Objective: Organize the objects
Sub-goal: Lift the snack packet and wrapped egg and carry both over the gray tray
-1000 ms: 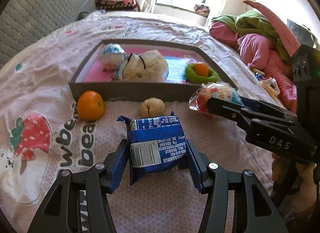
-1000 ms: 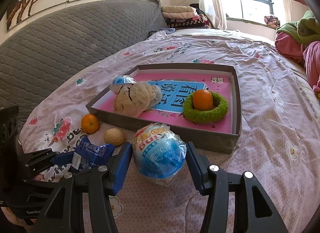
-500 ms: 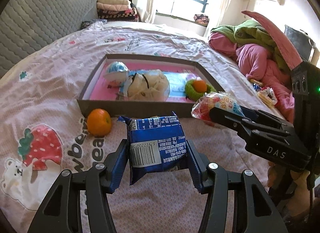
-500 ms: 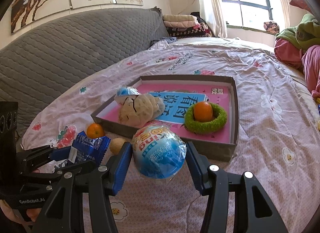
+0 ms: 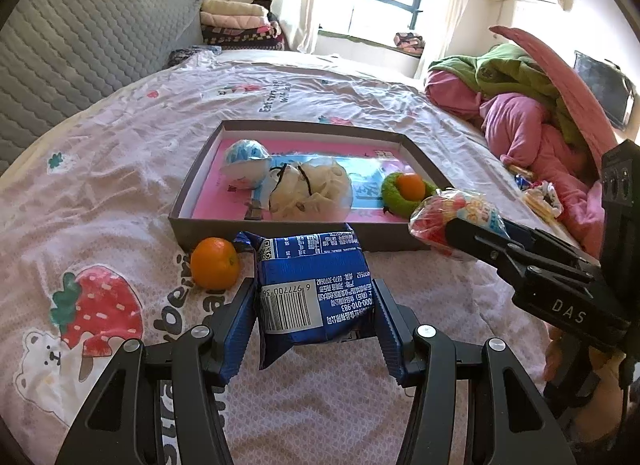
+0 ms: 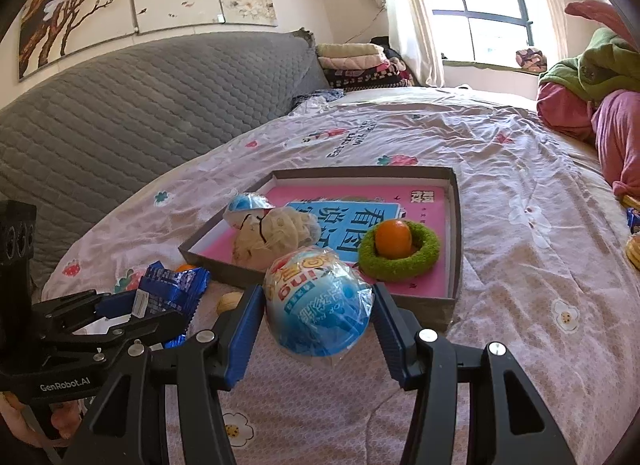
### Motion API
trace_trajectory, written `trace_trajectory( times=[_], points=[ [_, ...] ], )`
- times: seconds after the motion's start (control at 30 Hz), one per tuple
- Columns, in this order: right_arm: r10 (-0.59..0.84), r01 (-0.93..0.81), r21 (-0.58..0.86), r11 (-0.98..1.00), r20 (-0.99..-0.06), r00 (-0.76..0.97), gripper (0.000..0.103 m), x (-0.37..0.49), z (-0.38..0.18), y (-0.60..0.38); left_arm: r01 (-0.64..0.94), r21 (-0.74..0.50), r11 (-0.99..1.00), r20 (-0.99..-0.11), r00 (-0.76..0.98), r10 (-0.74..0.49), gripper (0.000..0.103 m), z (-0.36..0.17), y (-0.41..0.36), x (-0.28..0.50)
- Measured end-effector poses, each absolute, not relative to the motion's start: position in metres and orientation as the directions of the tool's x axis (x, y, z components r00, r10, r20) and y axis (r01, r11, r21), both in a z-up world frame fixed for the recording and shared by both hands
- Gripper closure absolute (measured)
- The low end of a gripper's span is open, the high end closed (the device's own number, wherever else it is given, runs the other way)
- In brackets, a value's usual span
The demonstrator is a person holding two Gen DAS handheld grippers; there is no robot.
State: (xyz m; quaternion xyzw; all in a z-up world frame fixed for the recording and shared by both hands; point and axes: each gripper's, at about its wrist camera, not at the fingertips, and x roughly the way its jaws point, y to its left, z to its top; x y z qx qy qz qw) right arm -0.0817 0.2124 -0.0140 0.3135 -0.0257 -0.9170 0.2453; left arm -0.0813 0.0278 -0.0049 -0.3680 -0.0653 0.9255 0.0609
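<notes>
Left claw (image 5: pixel 315 317): we log it closed on a blue foil snack packet with a white barcode label (image 5: pixel 314 289), held off the bed, near side of the box.
Right claw (image 6: pixel 318 311): we log it gripping a round blue-and-white toy capsule in clear plastic wrap (image 6: pixel 318 305), lifted just short of the box's near wall.
Bed: pink patterned bedsheet with strawberry and bear prints (image 5: pixel 100 193) carries everything we list.
Loose fruit: one small orange mandarin (image 5: pixel 215 263) on the sheet, just outside the box's near left corner.
Walnut-like beige nut (image 6: pixel 230 301): we see it on the sheet between the two claws.
Container: shallow grey cardboard box with pink lining (image 5: pixel 208 153).
Box contents, left: second blue-and-white wrapped capsule (image 5: pixel 245 163), touching a cream fluffy plush bundle with black cord (image 5: pixel 310 189).
Box contents, right: green fuzzy ring (image 6: pixel 400 251) with an orange mandarin (image 6: pixel 393 239) sitting in its hole.
</notes>
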Motion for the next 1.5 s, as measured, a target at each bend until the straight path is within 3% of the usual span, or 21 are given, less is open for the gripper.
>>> trace_trajectory(
  times=[0.93, 1.5],
  points=[
    [-0.424, 0.417, 0.124, -0.9, -0.468, -0.775, 0.048, -0.089, 0.005, 0.205, -0.027, -0.145, -0.989, -0.657, -0.745, 0.117, 0.046, 0.01, -0.009, -0.123],
    [-0.404, 0.423, 0.084, -0.902, -0.505, -0.763, 0.048, -0.119, -0.016, 0.193, -0.023, -0.14, -0.99, -0.687, -0.717, 0.114, 0.046, -0.017, -0.024, -0.188]
  ],
)
